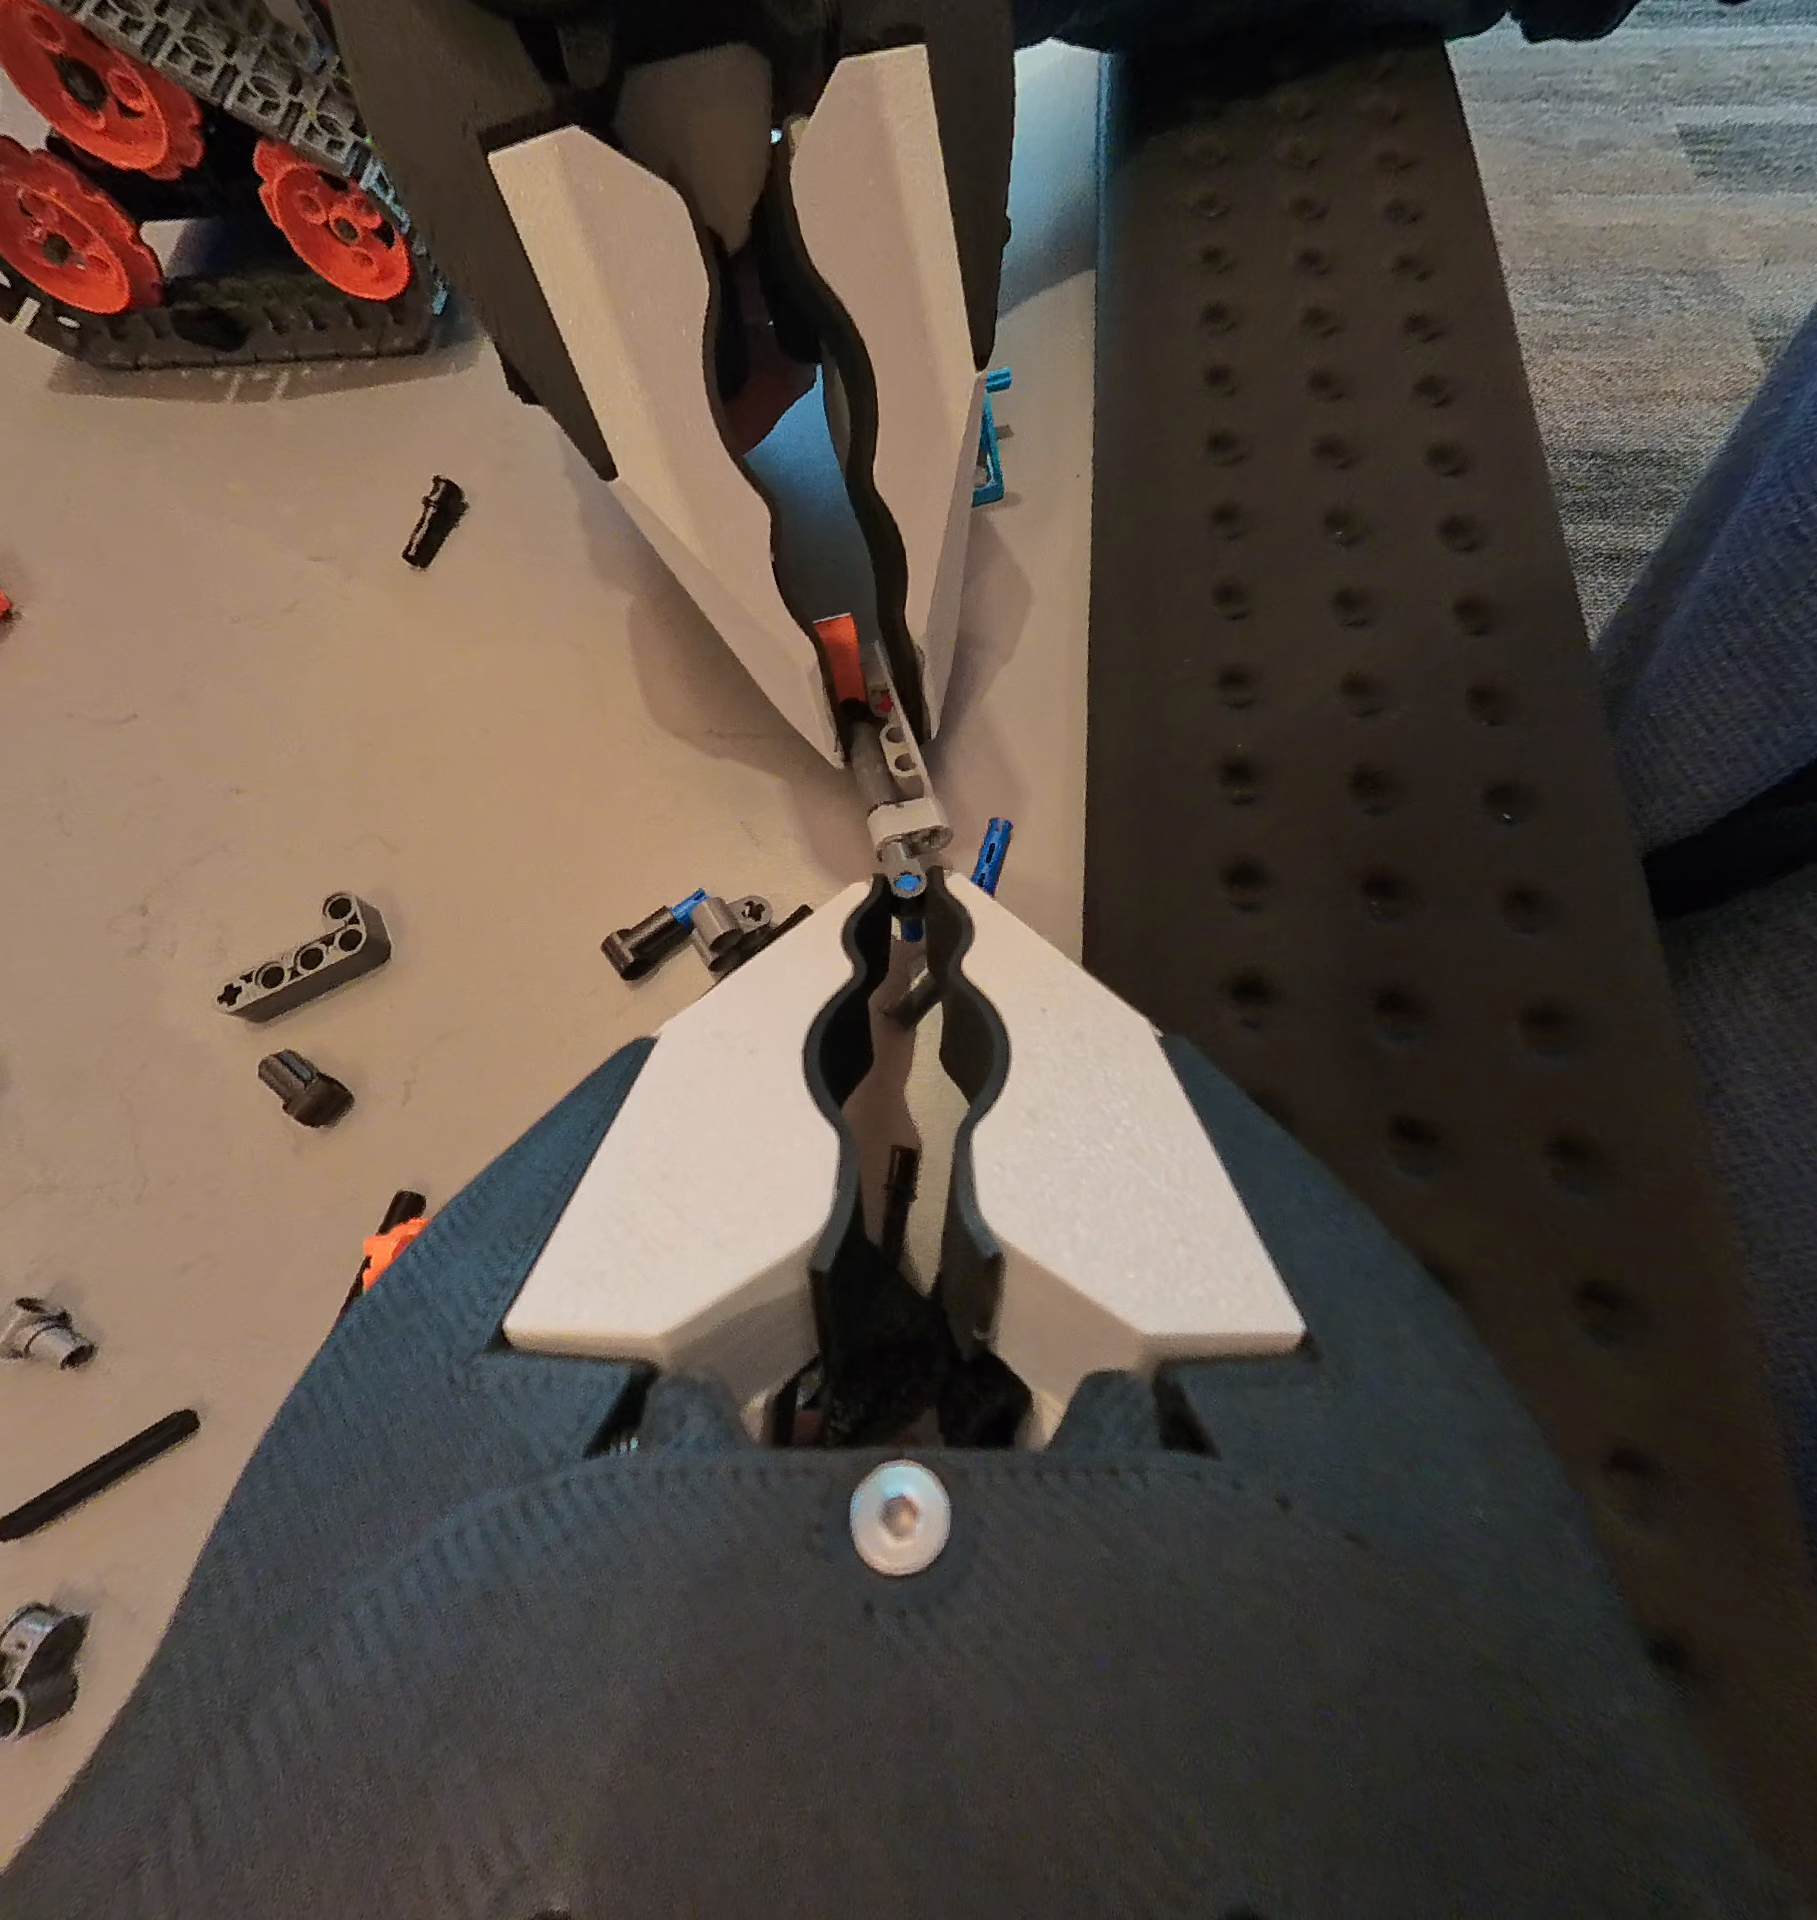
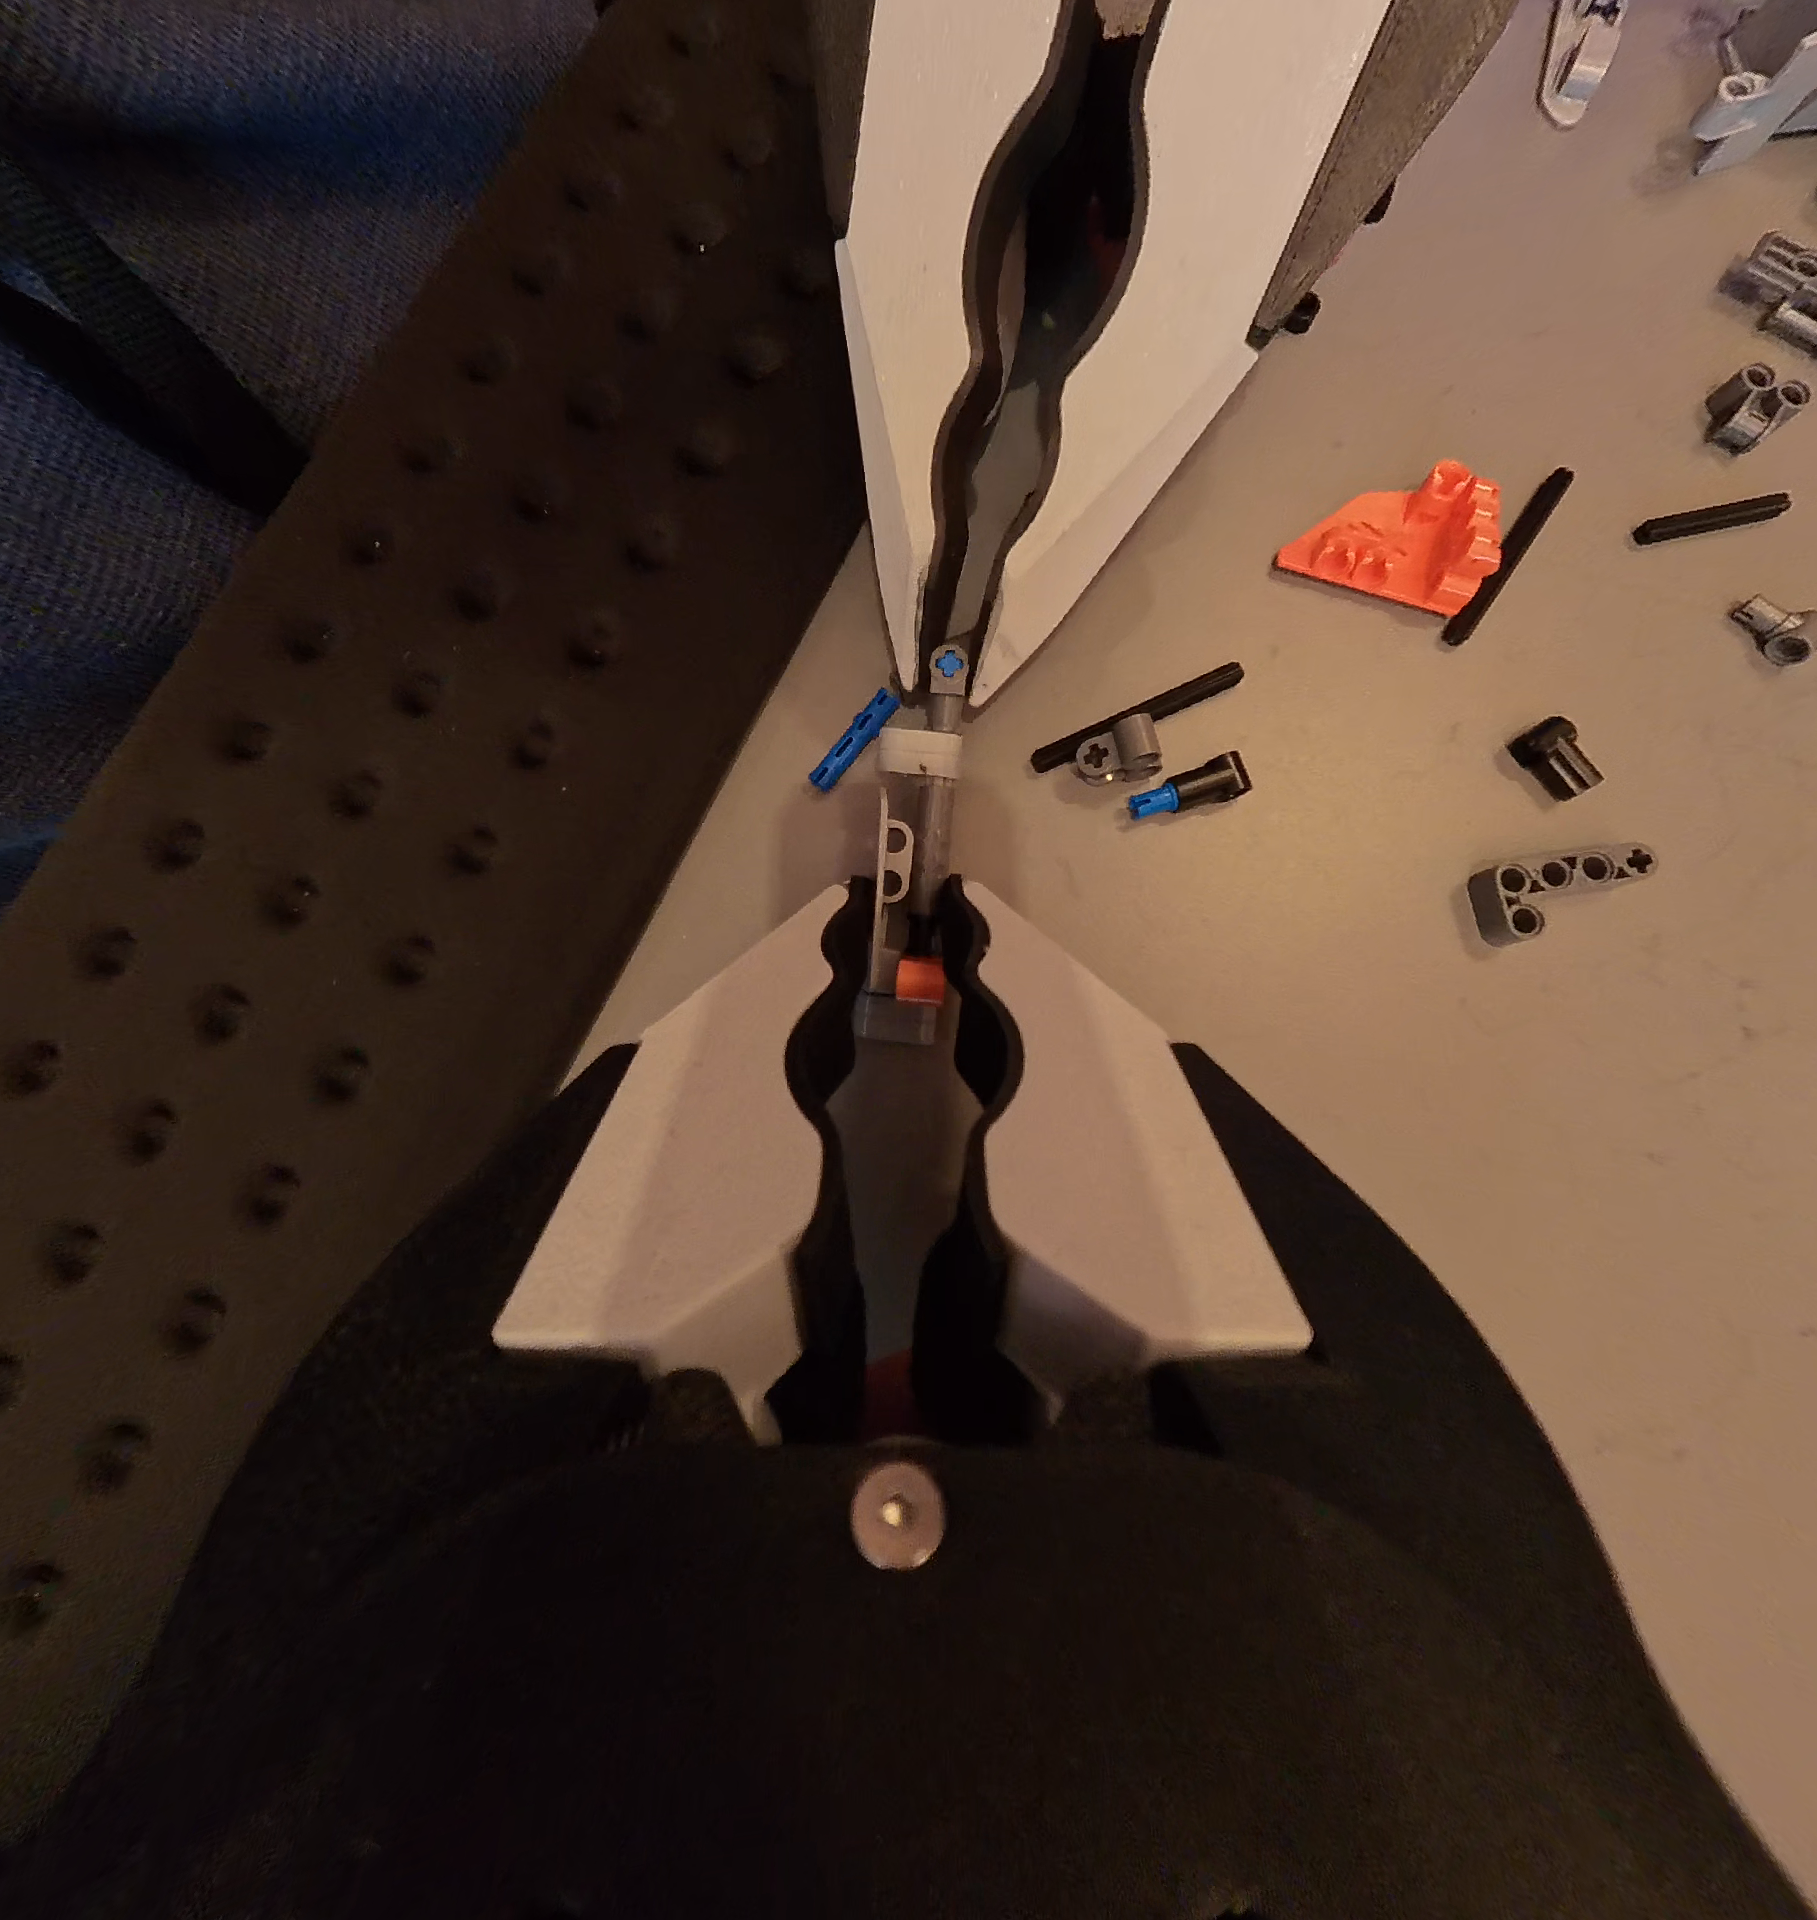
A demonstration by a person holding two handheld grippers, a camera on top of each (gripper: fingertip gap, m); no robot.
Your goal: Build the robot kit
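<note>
Two hand-held grippers meet tip to tip over a pale beige tabletop (image 1: 260,727): the left gripper (image 1: 906,883) is closed on the blue-pinned grey end of a small grey-and-white toy-brick assembly (image 1: 899,790), and the right gripper (image 2: 902,894) is clamped on its other end, by an orange piece. No legible writing shows. A black studded strip (image 1: 1351,623) borders the table, with grey carpet beyond. Only the left wrist view shows an orange-wheeled tracked model (image 1: 187,197); only the right wrist view shows a flat orange triangular panel (image 2: 1392,540). Both show a grey L-shaped beam (image 1: 306,956) and a loose blue pin (image 2: 852,738).
</note>
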